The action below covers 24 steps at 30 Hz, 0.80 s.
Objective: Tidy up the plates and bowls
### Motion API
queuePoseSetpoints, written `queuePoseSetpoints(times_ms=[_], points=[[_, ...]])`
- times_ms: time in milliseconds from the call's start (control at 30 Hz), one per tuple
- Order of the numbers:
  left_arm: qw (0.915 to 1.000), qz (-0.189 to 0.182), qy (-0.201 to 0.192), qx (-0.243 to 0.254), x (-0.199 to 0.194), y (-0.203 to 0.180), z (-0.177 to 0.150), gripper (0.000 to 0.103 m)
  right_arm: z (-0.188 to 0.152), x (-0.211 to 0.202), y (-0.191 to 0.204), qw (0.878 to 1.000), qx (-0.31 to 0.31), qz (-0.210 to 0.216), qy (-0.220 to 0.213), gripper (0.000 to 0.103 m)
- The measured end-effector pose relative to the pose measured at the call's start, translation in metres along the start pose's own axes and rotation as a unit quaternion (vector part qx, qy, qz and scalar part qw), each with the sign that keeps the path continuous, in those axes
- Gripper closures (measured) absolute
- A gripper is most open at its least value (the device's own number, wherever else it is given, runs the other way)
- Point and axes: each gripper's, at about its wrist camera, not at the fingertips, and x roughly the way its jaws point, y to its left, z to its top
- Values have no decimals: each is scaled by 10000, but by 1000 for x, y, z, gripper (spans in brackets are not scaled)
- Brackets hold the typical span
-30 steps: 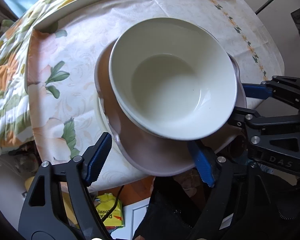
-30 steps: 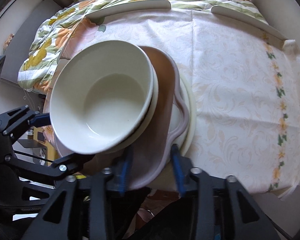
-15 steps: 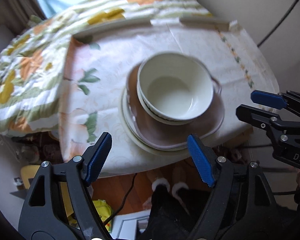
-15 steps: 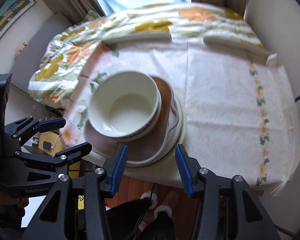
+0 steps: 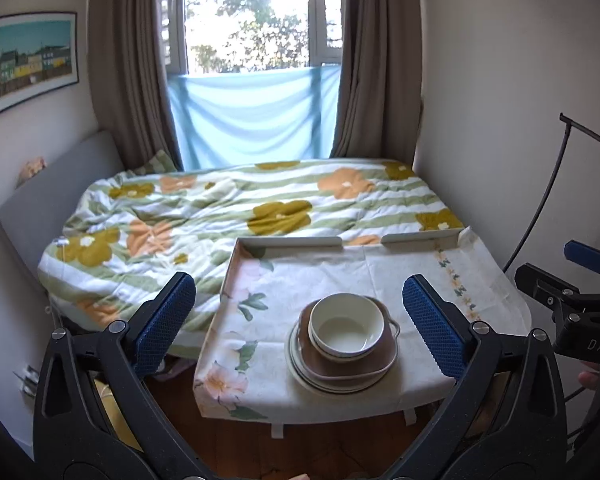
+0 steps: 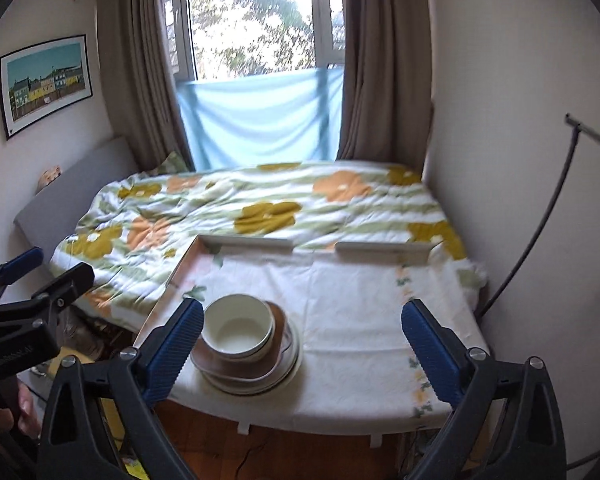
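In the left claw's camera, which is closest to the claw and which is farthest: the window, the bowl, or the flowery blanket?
1. The bowl, on the stacked plates at the table's near edge, straight ahead of the left claw.
2. The flowery blanket, on the bed behind the table.
3. The window, on the far wall, between the curtains.

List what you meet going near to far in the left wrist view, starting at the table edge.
Stack of plates → white bowl → raised table rim → floral duvet → blue cloth → window.
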Motion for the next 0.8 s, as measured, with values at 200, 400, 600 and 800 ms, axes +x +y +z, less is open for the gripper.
queuePoseSetpoints(times_ms=[200, 400, 600, 800], points=[[9995, 117, -275, 117, -19, -1, -8, 0, -5, -20, -3, 9988, 112, -234, -406, 4], [9993, 9, -352, 104, -23, -5, -12, 0, -12, -27, -8, 9981, 198, -282, -519, 4], [9991, -66, -405, 123, -27, -9, -11, 0, -13, -29, -10, 9980, 237, -272, -523, 4], [9991, -58, -412, 71, -28, -6, -12, 0, -13, -29, -10, 9980, 229, -263, -522, 4]])
